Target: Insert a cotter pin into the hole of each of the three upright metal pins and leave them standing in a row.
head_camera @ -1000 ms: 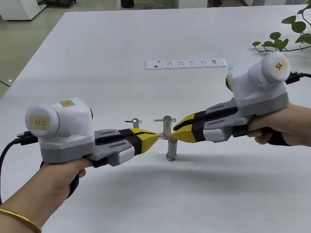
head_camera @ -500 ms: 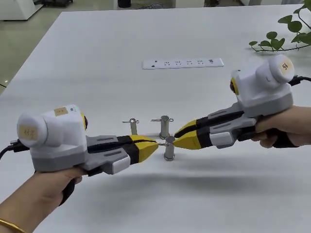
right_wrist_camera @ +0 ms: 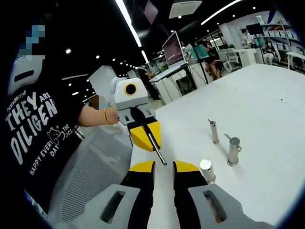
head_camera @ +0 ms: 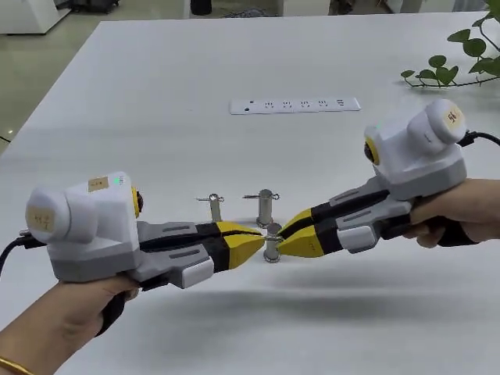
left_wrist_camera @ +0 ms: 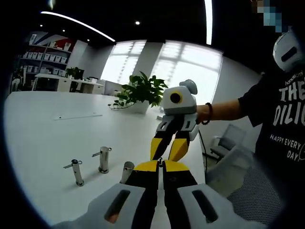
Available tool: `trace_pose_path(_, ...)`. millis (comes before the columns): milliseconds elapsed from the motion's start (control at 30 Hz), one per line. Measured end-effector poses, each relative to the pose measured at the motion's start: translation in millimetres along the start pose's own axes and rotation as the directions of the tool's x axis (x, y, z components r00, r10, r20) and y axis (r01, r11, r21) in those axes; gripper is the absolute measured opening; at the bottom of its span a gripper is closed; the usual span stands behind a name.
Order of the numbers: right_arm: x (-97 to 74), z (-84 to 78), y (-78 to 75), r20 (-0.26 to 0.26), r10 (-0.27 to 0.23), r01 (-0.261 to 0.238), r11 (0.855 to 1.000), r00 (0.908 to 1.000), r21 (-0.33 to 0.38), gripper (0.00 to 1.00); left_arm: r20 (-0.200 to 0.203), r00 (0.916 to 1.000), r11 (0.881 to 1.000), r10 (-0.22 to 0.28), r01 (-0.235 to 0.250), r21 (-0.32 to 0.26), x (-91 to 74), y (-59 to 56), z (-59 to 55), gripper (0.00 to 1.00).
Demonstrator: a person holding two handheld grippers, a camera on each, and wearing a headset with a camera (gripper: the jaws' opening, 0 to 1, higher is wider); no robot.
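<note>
Left gripper (head_camera: 256, 241), jaws closed on a cotter pin (right_wrist_camera: 156, 149), meets the near upright pin (head_camera: 272, 245). The right gripper (head_camera: 283, 237) is parted and empty (far-left pin (head_camera: 215, 208) and far-right pin (head_camera: 266, 206) carry cotter pins).

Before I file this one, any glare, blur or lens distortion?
Head view: sharp, evenly lit, soft shadow on the table. Left gripper view: fisheye bend, windows blown out. Right gripper view: fisheye bend, dim room, bright ceiling strips, nearest pin crisp.
</note>
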State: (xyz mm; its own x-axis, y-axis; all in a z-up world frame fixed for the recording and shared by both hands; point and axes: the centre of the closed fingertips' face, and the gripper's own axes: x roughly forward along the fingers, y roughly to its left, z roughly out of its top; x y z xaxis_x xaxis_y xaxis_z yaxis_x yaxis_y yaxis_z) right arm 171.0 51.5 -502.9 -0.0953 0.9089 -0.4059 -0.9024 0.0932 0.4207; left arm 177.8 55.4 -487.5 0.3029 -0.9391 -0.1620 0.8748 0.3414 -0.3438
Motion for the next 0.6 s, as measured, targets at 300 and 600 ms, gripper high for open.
trace_pose_path(300,3.7,-3.6,7.2,-0.028,0.034,-0.035,0.999,0.999,-0.007,0.03,-0.002,0.9994,0.999,-0.035,0.035,0.0,3.5,-7.8,-1.5,0.0)
trace_pose_path(600,3.5,-6.3,10.1,-0.066,0.035,-0.039,0.998,0.9972,-0.047,0.0,-0.012,0.9985,0.999,-0.054,0.054,-0.005,3.5,-10.5,-4.3,0.0)
